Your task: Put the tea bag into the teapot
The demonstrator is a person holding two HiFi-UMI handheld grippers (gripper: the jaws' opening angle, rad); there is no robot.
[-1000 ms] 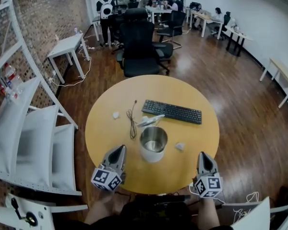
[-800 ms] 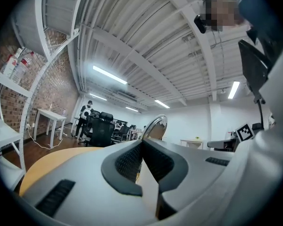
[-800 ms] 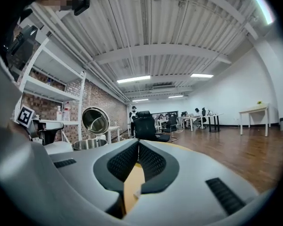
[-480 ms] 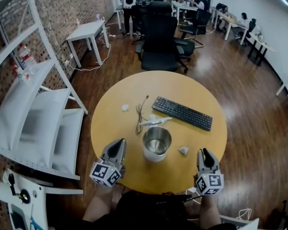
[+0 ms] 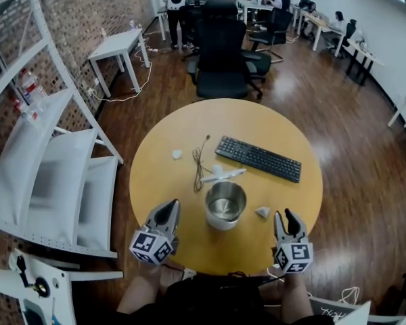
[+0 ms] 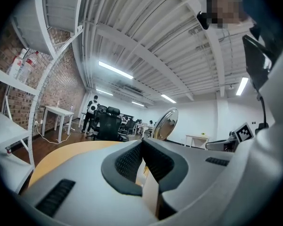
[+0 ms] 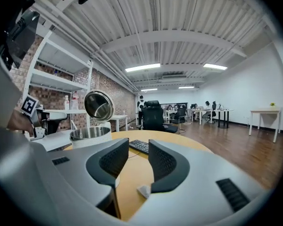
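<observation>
**Tea bag on desk, right gripper opening**

The tea bag lies just right of the open-lidded teapot. The right gripper hovers near it, jaws spreading, nothing pinched between them. The left gripper has its jaws pressed together, empty.

teapot mid table; tea bag right of it; keyboard behind

A round wooden table stands on a dark, glossy plank floor. A brick wall runs along the left behind white shelving and a small white table. A black office chair sits just beyond the round table; fluorescent tubes light the white ribbed ceiling.
</observation>
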